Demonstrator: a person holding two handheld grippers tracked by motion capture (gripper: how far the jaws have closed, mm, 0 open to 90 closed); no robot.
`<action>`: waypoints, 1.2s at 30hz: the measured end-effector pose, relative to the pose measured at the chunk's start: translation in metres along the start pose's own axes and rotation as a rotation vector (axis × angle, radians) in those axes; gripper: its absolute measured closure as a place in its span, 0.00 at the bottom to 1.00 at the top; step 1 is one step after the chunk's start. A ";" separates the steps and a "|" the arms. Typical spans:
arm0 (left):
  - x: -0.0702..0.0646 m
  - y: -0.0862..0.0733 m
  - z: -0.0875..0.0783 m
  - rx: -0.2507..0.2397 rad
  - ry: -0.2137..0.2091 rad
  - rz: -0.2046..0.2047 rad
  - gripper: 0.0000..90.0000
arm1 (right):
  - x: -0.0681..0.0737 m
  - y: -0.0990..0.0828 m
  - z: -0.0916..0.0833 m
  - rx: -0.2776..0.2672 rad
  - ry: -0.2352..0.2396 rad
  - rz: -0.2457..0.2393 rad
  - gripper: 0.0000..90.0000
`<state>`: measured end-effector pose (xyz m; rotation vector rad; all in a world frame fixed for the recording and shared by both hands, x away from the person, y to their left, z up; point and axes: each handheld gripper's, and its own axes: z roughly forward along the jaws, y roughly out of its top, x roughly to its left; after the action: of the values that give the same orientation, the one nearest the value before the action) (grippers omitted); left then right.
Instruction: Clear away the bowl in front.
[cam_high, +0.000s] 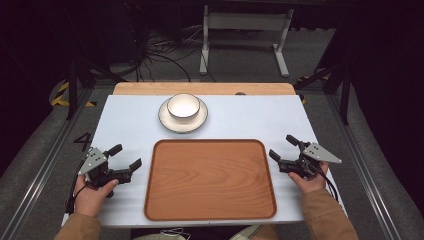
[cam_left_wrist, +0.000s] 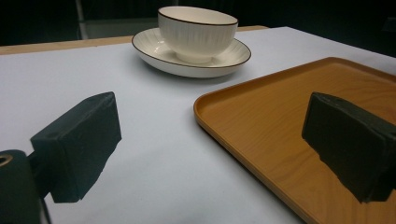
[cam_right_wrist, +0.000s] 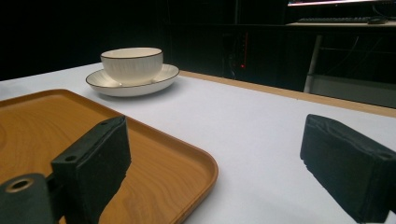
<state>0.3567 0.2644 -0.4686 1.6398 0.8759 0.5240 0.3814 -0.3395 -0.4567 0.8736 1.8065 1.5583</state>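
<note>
An empty wooden tray lies in the middle of the white table, also seen as the tray and the tray. Behind it a white bowl with a dark rim sits on a matching saucer; bowl, bowl. My left gripper rests left of the tray, jaws wide apart, nothing between them. Its midpoint in its own view is the left gripper. My right gripper sits right of the tray, open and empty, with the right gripper straddling the tray's corner.
The table's white top ends in a wooden strip at the far edge. Beyond it stand a white frame and cables on a grey floor. Dark stands flank the table.
</note>
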 end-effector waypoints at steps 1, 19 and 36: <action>0.000 0.000 0.000 0.004 0.001 0.002 0.06 | 0.000 0.000 0.000 0.000 -0.001 -0.001 0.09; 0.002 0.003 0.000 0.023 -0.008 -0.025 0.04 | 0.001 0.000 0.000 0.006 -0.004 -0.003 0.07; -0.005 0.034 -0.013 -0.021 -0.039 -0.017 0.05 | 0.000 0.000 0.001 0.009 -0.003 -0.003 0.06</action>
<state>0.3536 0.2661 -0.4324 1.6171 0.8523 0.4859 0.3820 -0.3388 -0.4565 0.8764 1.8138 1.5474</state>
